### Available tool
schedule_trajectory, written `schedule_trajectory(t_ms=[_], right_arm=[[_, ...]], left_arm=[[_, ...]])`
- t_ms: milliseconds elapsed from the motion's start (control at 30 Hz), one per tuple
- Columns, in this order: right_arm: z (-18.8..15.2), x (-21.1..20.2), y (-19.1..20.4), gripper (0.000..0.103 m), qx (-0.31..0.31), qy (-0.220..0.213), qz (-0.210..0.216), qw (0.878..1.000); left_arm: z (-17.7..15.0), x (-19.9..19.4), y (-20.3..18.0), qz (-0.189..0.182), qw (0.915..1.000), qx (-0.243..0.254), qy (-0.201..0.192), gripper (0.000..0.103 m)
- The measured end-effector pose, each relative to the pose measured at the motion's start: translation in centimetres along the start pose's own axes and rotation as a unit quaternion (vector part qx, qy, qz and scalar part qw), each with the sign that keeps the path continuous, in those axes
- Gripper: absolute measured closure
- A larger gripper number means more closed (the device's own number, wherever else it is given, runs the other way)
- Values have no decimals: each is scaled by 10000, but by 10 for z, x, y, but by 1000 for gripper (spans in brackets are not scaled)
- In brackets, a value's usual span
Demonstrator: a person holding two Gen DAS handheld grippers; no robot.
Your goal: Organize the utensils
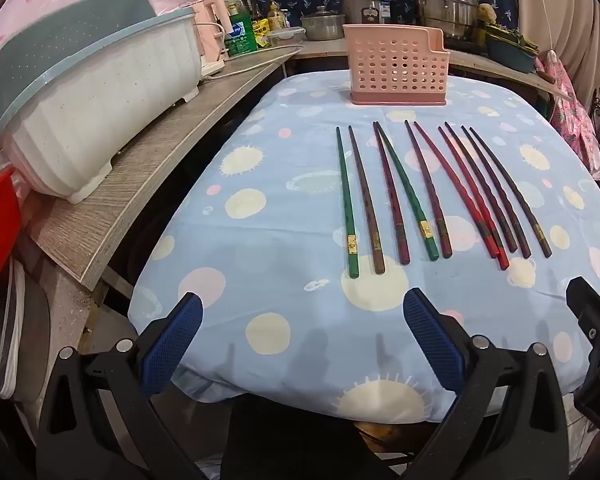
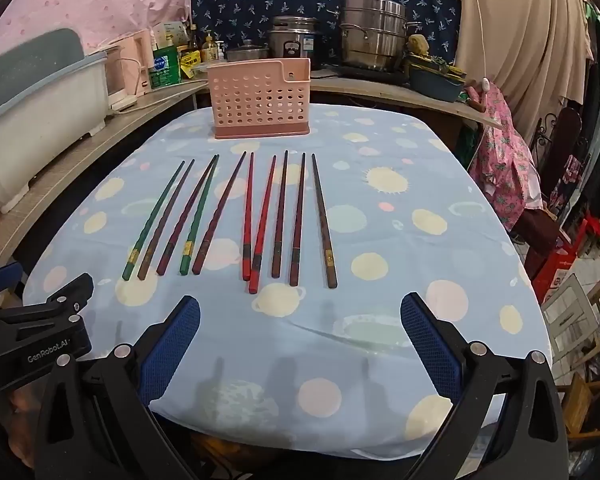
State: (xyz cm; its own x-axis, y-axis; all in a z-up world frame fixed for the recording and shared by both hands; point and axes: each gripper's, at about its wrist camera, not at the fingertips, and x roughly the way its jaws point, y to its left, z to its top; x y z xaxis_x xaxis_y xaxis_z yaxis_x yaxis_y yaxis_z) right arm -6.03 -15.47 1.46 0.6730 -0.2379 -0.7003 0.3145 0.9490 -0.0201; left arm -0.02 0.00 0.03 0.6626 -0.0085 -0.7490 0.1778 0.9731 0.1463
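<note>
Several chopsticks lie side by side on a blue patterned tablecloth [image 1: 260, 248] [image 2: 400, 240]: green ones [image 1: 347, 208] [image 2: 152, 220], dark brown ones [image 1: 426, 192] [image 2: 323, 220] and red ones [image 1: 470, 204] [image 2: 260, 228]. Behind them stands a pink perforated holder [image 1: 396, 64] [image 2: 260, 98], with nothing seen in it. My left gripper [image 1: 302, 316] hovers open over the table's near edge, short of the chopsticks. My right gripper [image 2: 300, 316] hangs open in the same way, nothing between its blue pads [image 2: 172, 348].
A pale dish rack [image 1: 96, 104] [image 2: 32, 120] sits on the wooden counter [image 1: 148, 176] at the left. Bottles [image 1: 240, 28], steel pots [image 1: 446, 0] [image 2: 374, 32] and a blue tub [image 2: 436, 80] crowd the back counter. Chairs and crates [image 2: 564, 256] stand at the right.
</note>
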Motion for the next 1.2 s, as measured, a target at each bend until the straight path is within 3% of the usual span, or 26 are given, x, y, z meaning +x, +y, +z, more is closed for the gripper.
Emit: schedule_trajectory(t_ms=[1200], right_arm=[[-2, 1, -1, 7, 38, -8, 49, 10000]], left_arm=[[-3, -5, 1, -107, 9998, -104, -136, 7]])
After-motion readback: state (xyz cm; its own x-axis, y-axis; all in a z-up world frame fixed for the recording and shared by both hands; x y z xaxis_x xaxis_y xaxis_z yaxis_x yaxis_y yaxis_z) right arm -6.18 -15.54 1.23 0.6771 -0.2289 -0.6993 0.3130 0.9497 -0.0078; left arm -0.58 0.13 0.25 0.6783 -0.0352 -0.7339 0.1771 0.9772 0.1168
